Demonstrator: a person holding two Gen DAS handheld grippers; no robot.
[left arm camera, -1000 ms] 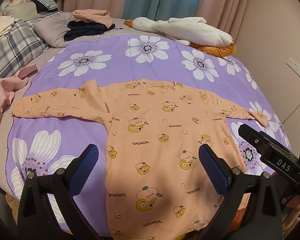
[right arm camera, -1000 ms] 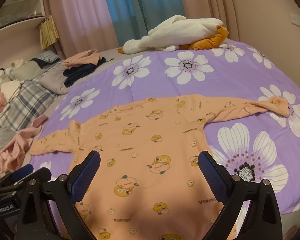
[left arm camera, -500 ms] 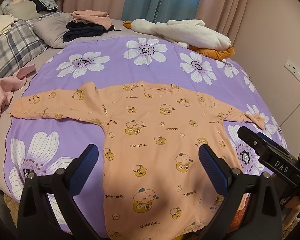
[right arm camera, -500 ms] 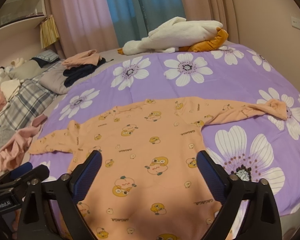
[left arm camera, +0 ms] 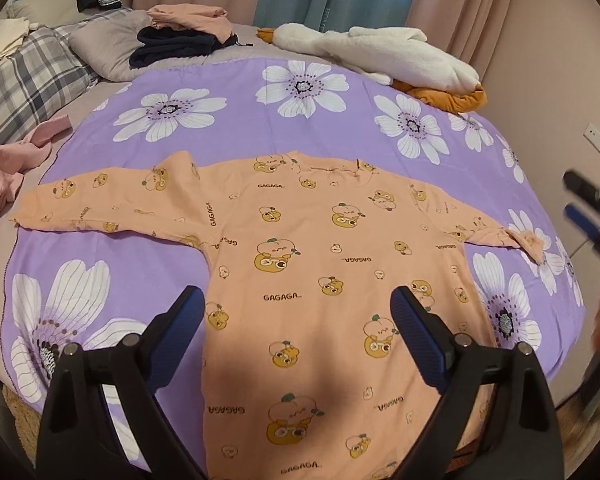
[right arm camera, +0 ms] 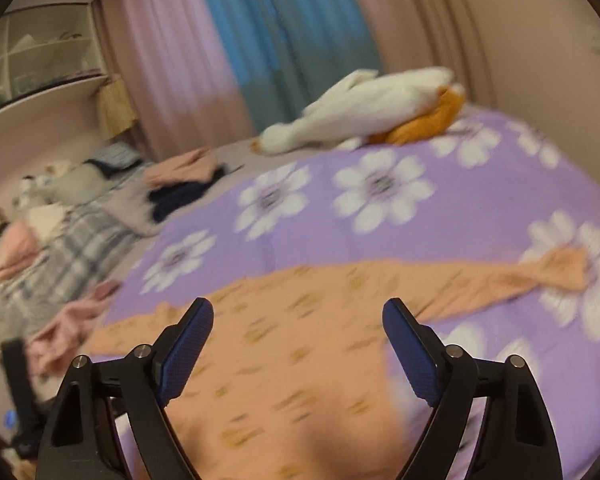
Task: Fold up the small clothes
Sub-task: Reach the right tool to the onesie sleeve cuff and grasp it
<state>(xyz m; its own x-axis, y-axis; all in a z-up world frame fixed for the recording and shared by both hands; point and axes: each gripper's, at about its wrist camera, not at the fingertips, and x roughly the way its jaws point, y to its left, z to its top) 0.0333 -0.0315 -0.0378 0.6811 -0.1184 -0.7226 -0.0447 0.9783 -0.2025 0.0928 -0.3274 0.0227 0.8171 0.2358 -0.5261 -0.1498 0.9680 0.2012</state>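
Note:
An orange long-sleeved child's top (left arm camera: 316, 264) with cartoon prints lies flat on the purple flowered sheet (left arm camera: 340, 120), both sleeves spread out, collar at the far side. It also shows blurred in the right wrist view (right arm camera: 300, 344). My left gripper (left arm camera: 296, 332) is open and empty above the top's lower body. My right gripper (right arm camera: 298, 340) is open and empty above the top's middle; it appears blurred at the right edge of the left wrist view (left arm camera: 592, 216). The right sleeve cuff (right arm camera: 564, 268) is folded over.
A white and orange plush (left arm camera: 404, 56) lies at the far side of the bed. Folded pink and dark clothes (left arm camera: 184, 36) sit on a grey pillow. A plaid pillow (left arm camera: 24, 84) and pink cloth (left arm camera: 4, 172) lie at the left. A wall (left arm camera: 560, 60) stands at the right.
My right gripper has swung quickly toward the right sleeve; its view is blurred. My left gripper has drawn back slightly. The top has not moved.

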